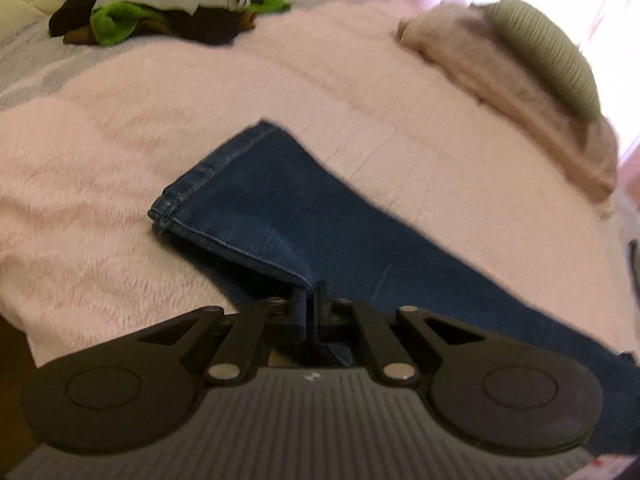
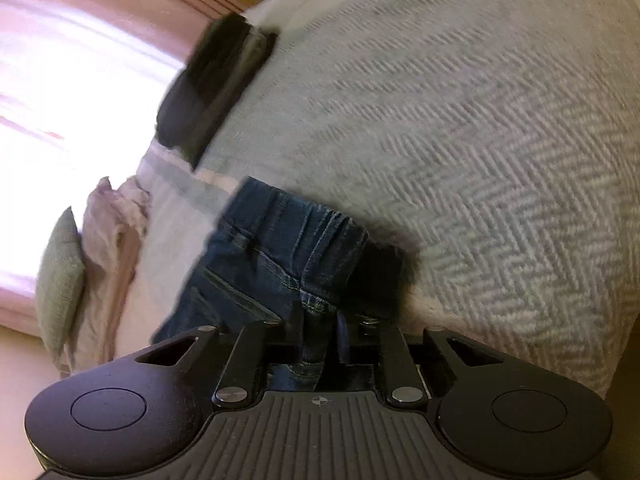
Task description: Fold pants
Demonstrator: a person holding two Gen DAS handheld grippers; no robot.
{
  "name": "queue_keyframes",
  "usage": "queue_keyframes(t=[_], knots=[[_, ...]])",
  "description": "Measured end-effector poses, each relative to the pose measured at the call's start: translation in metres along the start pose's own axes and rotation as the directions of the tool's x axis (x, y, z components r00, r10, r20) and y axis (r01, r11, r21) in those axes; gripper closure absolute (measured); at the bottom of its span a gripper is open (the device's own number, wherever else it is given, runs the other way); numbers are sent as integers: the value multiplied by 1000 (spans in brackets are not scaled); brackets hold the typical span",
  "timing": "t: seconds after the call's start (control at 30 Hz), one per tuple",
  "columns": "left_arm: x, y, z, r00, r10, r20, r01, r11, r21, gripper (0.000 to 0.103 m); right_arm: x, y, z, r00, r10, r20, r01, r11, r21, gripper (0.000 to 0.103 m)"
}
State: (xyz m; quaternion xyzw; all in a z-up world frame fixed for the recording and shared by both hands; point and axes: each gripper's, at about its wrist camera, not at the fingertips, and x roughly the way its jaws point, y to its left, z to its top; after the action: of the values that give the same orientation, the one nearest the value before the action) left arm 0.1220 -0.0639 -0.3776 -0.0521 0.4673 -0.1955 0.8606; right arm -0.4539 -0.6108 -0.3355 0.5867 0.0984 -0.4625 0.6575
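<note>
Dark blue denim pants (image 1: 280, 216) lie flat on a pale pink fuzzy blanket (image 1: 100, 184) covering a bed. The left claw (image 1: 311, 304) is closed on the near edge of a pant leg, whose hem points far left. The right claw (image 2: 320, 320) pinches bunched denim at the gathered waistband (image 2: 296, 220). A heap of green and grey clothes (image 1: 168, 4) sits far left.
</note>
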Motion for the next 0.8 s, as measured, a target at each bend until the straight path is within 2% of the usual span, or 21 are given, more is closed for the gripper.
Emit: queue_keyframes(t=[0.03, 0.1, 0.2, 0.3, 0.43, 0.47, 0.53, 0.63, 0.7, 0.73, 0.8], knots=[[2, 3, -1, 1000, 7, -12, -8, 1000, -6, 100, -7, 1, -1, 999, 27, 21, -27, 1000, -2, 93], [17, 4, -7, 993, 76, -85, -73, 997, 39, 97, -17, 3, -5, 998, 47, 43, -46, 999, -26, 93], [25, -17, -10, 984, 156, -92, -139, 977, 163, 97, -10, -5, -13, 997, -74, -35, 72, 996, -60, 90], [15, -34, -6, 978, 174, -113, -144, 963, 230, 95, -11, -1, -7, 988, -145, -60, 139, 987, -84, 61], [-11, -56, 2, 979, 166, -118, -126, 949, 290, 94, -25, 26, 10, 982, -188, -16, 177, 947, -267, 56], [-16, -67, 5, 984, 133, -118, -93, 950, 297, 94, -26, 33, 14, 983, -184, 3, 175, 933, -315, 55], [-13, -96, 12, 988, 74, -136, -25, 943, 331, 94, -24, 45, 25, 987, -158, 29, 156, 905, -397, 44], [9, -159, 15, 978, -66, -195, 141, 907, 396, 93, -1, 57, 44, 995, -104, 12, 98, 886, -454, 41], [28, -210, 13, 948, -180, -263, 280, 863, 421, 85, 25, 59, 58, 997, -58, -42, 32, 885, -465, 41], [38, -235, 10, 925, -227, -304, 346, 836, 426, 83, 38, 60, 63, 997, -48, -57, 15, 883, -470, 41], [57, -286, 0, 868, -300, -396, 466, 767, 441, 79, 67, 58, 74, 993, -33, -113, -24, 883, -468, 41]])
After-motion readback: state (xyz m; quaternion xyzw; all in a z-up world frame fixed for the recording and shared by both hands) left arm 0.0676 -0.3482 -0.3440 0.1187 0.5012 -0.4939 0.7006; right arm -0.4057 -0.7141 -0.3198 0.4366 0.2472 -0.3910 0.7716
